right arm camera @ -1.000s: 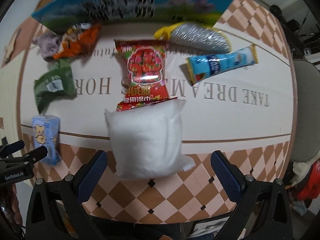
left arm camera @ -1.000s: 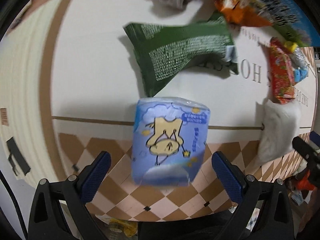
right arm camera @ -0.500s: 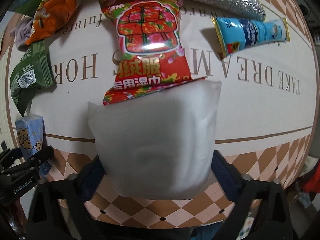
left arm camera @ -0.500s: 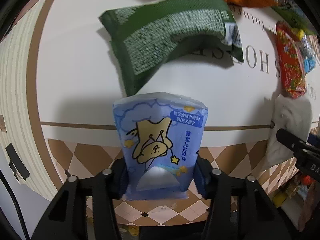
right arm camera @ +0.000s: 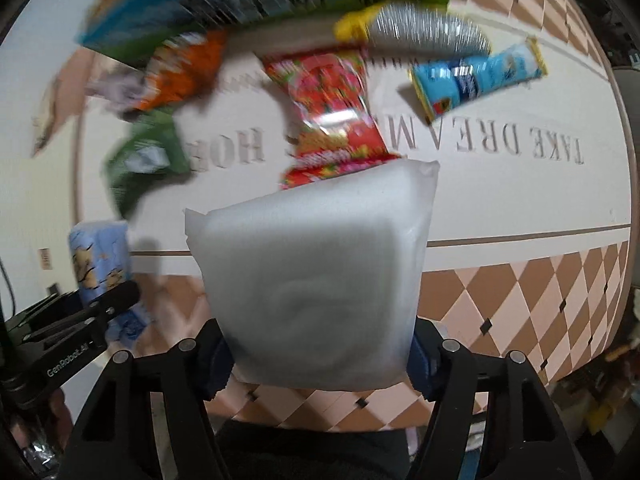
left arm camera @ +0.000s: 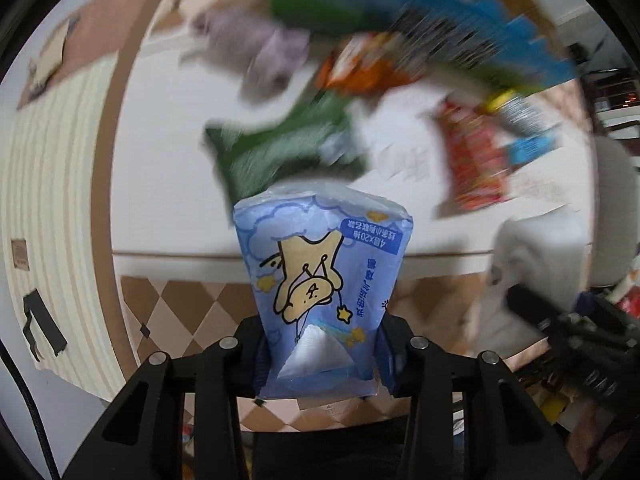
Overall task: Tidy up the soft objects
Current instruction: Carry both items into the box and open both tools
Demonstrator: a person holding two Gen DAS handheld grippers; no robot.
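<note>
My left gripper (left arm camera: 320, 354) is clenched on the blue tissue pack (left arm camera: 322, 280), which fills the lower centre of the left wrist view, and my right gripper (right arm camera: 316, 354) is clenched on the white soft pouch (right arm camera: 312, 276) at the lower centre of the right wrist view. Both packs stick up and forward out of the jaws, apparently clear of the table (right arm camera: 520, 208), though I cannot be sure of that. The tissue pack looks light and squashy: its film sides are pinched inward where my pads bite near its bottom end, and the smooth wrapper looks slippery, so I judge a hold low on the 2 narrow sides, over the paper inside, as the safest place. The white pouch seems lighter still and pillow-like; it bulges above my jaws and could sag or twist, so gripping across its lower width, as now, suits it. In the blurred upper half of the right view lie the other things: a red snack bag (right arm camera: 332, 112) at centre, a green bag (right arm camera: 144, 160) at left, a blue tube pack (right arm camera: 476, 78) at upper right and a silver pack (right arm camera: 420, 30) above it. Neither load is fragile, but squeezing harder would only crumple them.
</note>
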